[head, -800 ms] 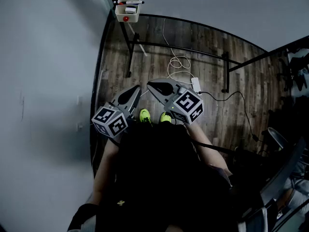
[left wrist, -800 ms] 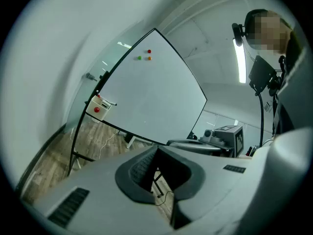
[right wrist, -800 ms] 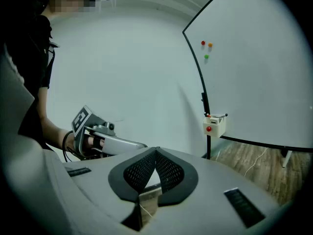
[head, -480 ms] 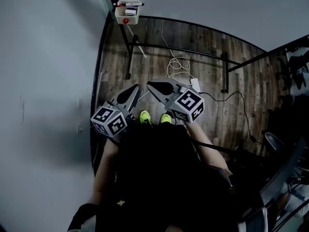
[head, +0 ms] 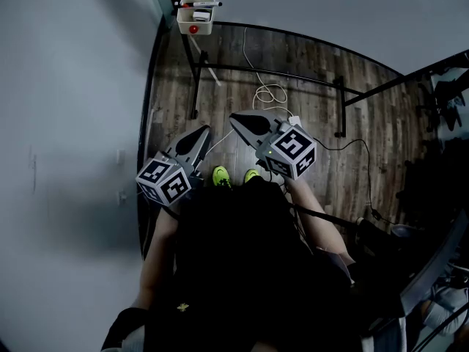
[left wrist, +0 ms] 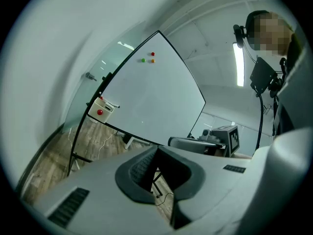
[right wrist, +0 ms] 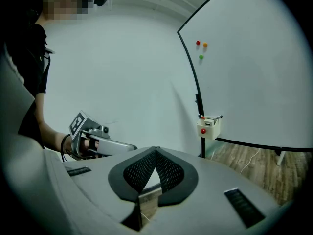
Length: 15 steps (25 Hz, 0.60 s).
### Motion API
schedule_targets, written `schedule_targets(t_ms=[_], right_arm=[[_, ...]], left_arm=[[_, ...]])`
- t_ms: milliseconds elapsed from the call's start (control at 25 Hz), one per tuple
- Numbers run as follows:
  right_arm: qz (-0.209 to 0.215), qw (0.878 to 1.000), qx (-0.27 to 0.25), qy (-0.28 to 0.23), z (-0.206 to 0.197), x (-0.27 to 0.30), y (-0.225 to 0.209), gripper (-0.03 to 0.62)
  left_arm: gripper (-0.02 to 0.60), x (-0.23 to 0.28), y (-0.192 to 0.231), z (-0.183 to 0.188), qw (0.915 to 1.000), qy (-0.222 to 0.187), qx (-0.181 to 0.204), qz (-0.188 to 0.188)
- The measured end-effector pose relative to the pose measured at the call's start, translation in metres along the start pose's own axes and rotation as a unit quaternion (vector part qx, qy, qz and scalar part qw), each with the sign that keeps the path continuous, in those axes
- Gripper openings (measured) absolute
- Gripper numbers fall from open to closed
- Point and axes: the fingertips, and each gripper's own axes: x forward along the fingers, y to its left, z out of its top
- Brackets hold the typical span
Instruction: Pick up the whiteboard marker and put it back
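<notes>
Whiteboard marker ahead; left gripper, right gripper near-level.

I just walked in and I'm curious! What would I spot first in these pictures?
Probably the left gripper and the right gripper, held out over the wooden floor, each with a cube of black-and-white squares. Bright green shoes peek out between them. Ahead stands a big whiteboard with three coloured magnets and a small box holding a marker at its lower corner.

Head view steep down; both gripper views share far whiteboard.
</notes>
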Motion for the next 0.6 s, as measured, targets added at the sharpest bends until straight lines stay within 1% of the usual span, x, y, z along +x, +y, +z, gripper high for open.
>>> schedule_targets(t_ms=[160, 360, 600], right_arm=[[-0.009, 1.0, 0.0, 0.001, -0.002, 0.005, 0.001, -0.011], [-0.014, 1.0, -0.002, 0.012, -0.004, 0.01, -0.004, -0.011], [-0.01, 1.0, -0.006, 0.015, 0.003, 0.019, -0.018, -0.009]], left_arm=[[0.032, -0.007, 0.007, -0.003, 1.0, 0.006, -0.001, -0.006], [0.032, -0.011, 0.019, -0.004, 0.9999, 0.006, -0.014, -0.003], [0.032, 0.0, 0.029, 0.002, 0.9998, 0.004, -0.02, -0.002]])
